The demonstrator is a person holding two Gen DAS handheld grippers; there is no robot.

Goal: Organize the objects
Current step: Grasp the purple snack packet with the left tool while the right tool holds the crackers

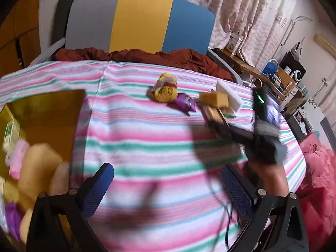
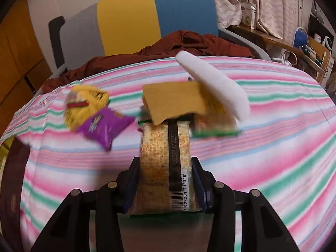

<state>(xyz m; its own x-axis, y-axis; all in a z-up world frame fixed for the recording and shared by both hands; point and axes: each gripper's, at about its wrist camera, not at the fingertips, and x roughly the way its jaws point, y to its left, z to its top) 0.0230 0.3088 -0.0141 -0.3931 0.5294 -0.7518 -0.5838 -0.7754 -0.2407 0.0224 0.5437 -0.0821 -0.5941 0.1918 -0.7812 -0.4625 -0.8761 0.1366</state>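
The desk [image 2: 273,138] is covered with a pink and green striped cloth. At its left edge stands a yellow box [image 1: 42,113] holding sponges. The left gripper [image 1: 166,191] hovers with its jaws apart and nothing between them. The right gripper [image 2: 166,180] has its jaws clamped on a cracker packet [image 2: 163,163], which lies on the desk under a brown sponge [image 2: 174,103] and a white foam piece [image 2: 216,88]. Near them lie a yellow mesh bag [image 2: 84,105] and a purple snack packet [image 2: 105,128].

The yellow box [image 1: 42,113] is chopped off by the left edge, its contents a blur. The cracker pack [image 2: 166,161] hides its far end under the yellow sponge [image 2: 174,103].
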